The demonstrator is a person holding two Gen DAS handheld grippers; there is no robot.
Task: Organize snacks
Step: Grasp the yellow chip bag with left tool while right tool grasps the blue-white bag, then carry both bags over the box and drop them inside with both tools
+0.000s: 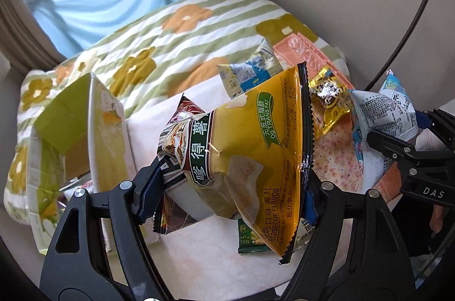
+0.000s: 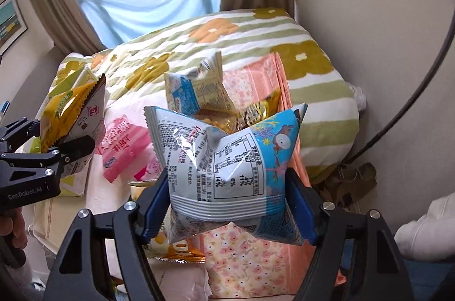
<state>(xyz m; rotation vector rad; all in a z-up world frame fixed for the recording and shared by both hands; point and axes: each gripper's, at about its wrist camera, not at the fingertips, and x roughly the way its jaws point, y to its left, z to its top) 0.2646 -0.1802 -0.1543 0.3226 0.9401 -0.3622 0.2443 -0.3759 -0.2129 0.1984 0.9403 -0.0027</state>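
My left gripper (image 1: 227, 193) is shut on a yellow barbecue-flavour chip bag (image 1: 241, 147), held tilted above the white tabletop (image 1: 199, 258). The same bag (image 2: 71, 113) shows at the left edge of the right wrist view, in the left gripper (image 2: 48, 139). My right gripper (image 2: 227, 204) is shut on a puffed blue-and-white snack bag (image 2: 227, 167), its blue pads pressing both sides. In the left wrist view that bag (image 1: 389, 107) hangs at the far right in the right gripper (image 1: 412, 133). Both bags are lifted off the pile.
Under the bags lie a pink packet (image 2: 125, 141), a second blue-and-white bag (image 2: 199, 90), a gold wrapper (image 1: 330, 99) and a green packet (image 1: 250, 241). A peach floral box (image 2: 256, 258) stands on the right, an open green box (image 1: 71, 124) on the left. A flowered blanket (image 1: 170, 39) lies behind.
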